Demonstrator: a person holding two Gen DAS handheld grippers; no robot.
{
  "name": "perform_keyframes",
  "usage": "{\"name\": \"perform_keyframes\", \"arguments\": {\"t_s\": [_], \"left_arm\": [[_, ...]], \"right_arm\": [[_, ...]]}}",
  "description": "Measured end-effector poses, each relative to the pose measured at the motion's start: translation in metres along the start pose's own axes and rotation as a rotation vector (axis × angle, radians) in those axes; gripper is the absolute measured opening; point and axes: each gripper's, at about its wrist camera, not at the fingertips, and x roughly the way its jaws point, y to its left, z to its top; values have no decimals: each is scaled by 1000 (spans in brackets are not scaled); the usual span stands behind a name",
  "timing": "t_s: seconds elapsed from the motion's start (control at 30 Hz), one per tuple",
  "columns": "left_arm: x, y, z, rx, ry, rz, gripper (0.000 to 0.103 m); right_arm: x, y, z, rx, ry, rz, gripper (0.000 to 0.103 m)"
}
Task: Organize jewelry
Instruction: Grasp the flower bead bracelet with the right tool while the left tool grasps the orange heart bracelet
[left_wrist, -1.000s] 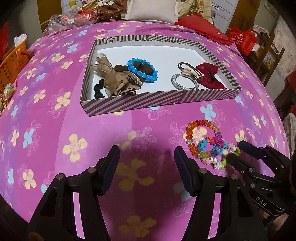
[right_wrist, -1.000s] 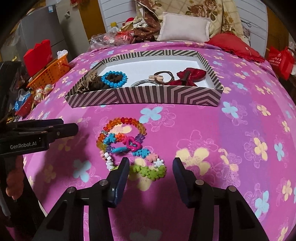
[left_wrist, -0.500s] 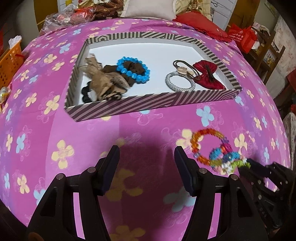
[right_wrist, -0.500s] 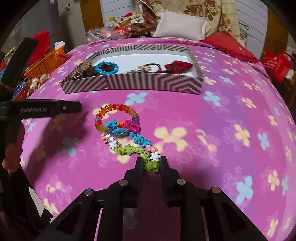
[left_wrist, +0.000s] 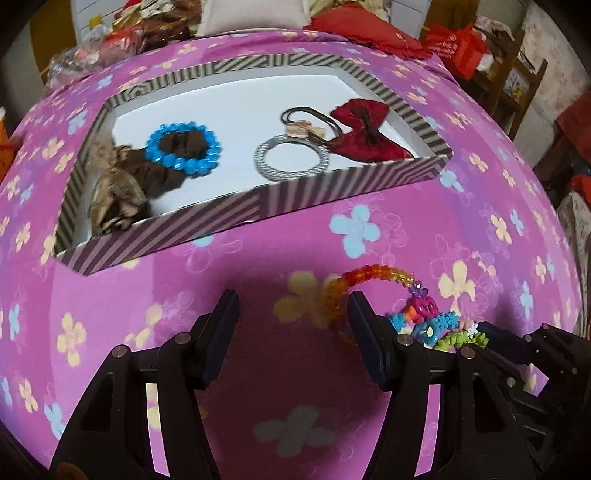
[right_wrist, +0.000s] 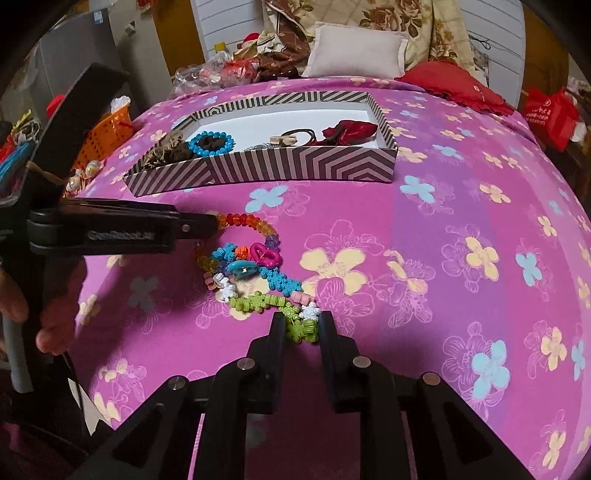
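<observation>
Your right tool (right_wrist: 301, 326) is clamped on the green bracelet (right_wrist: 275, 308); the striped box (right_wrist: 291, 162) lies straight beyond it. Your left tool (left_wrist: 290, 341), nothing between its jaws, is closing beside the orange bracelet (left_wrist: 369, 277).

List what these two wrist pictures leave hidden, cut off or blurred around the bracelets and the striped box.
- Left wrist view: the orange bracelet is partly hidden behind a finger of the left claw.
- Left wrist view: the brown hair clip is partly hidden by the box wall.
- Right wrist view: the silver ring lies almost wholly behind the box wall.
- Right wrist view: the green bracelet end sits between the right claw fingers, so its clasp cannot be seen.
</observation>
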Motion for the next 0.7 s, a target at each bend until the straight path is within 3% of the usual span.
{"name": "perform_keyframes", "arguments": {"t_s": [0.07, 0.13, 0.17, 0.53, 0.7], "left_arm": [[1, -5, 1, 21, -13, 24, 41], [1, -6, 2, 37, -19, 34, 12], [2, -5, 2, 36, -18, 38, 8], [-15, 56, -19, -93, -15, 60, 8], [-20, 64, -28, -110, -12, 48, 8]], "right_arm": [[0, 1, -1, -2, -3, -3, 17], [0, 2, -1, -4, -4, -7, 17], [0, 2, -1, -6, -5, -10, 17], [-1, 1, -1, -3, -13, -48, 17], [0, 2, 0, -17, -4, -45, 17]]}}
